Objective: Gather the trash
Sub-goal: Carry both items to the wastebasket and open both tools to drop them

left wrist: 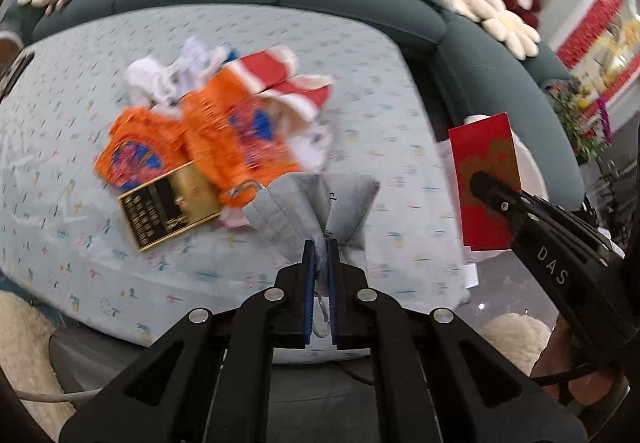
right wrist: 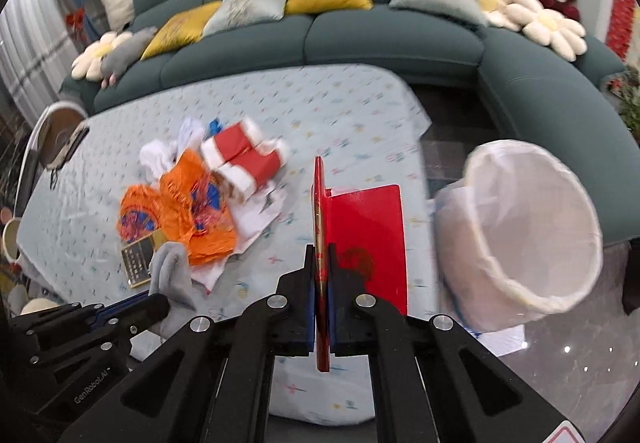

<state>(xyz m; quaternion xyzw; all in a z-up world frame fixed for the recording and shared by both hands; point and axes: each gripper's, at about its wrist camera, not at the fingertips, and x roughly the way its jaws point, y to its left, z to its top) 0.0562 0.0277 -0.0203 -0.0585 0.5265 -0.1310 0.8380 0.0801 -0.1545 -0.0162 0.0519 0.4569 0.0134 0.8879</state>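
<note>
Left hand-held gripper (left wrist: 320, 259) clamps crumpled grey face mask (left wrist: 304, 203); right hand-held gripper (right wrist: 321, 267) clamps flat red paper envelope (right wrist: 368, 235) (edge-on), beside white-lined bin (right wrist: 532, 227).

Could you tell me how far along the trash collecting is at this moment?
Nothing shows as binned yet: the visible inside of the white-lined bin looks bare. In hand: the left claw is shut on a grey face mask, the right claw on a red envelope. Left on the table: orange wrappers, a red-and-white carton, white paper scraps and a black-and-gold box.
</note>
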